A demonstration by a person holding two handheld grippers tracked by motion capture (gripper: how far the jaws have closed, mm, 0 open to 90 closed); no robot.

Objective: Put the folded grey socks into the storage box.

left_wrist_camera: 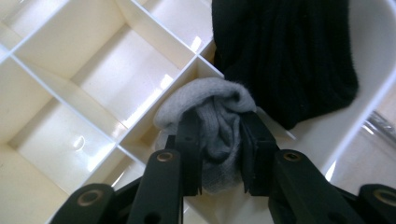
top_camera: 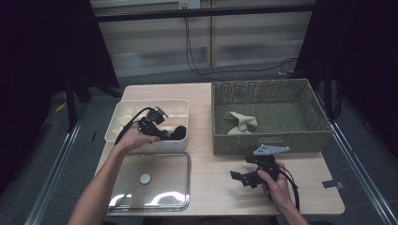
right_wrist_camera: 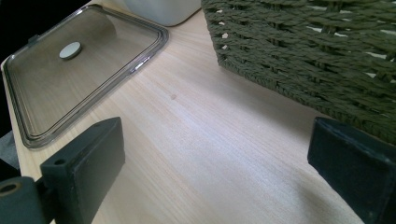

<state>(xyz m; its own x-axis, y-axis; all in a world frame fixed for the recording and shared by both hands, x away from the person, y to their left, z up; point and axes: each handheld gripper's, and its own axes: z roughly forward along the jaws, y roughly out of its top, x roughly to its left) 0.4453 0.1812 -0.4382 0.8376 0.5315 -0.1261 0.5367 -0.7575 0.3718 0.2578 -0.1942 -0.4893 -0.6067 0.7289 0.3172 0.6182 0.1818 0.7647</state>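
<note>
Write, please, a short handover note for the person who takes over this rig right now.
Left gripper: shut on the grey sock, down in a compartment of the cream divider box.
Right gripper: open, holds nothing, over the table beside the green basket.
Done: black sock lies in the box.
Left: probably release the grey sock; a beige sock waits in the basket; clear lid is off.
</note>
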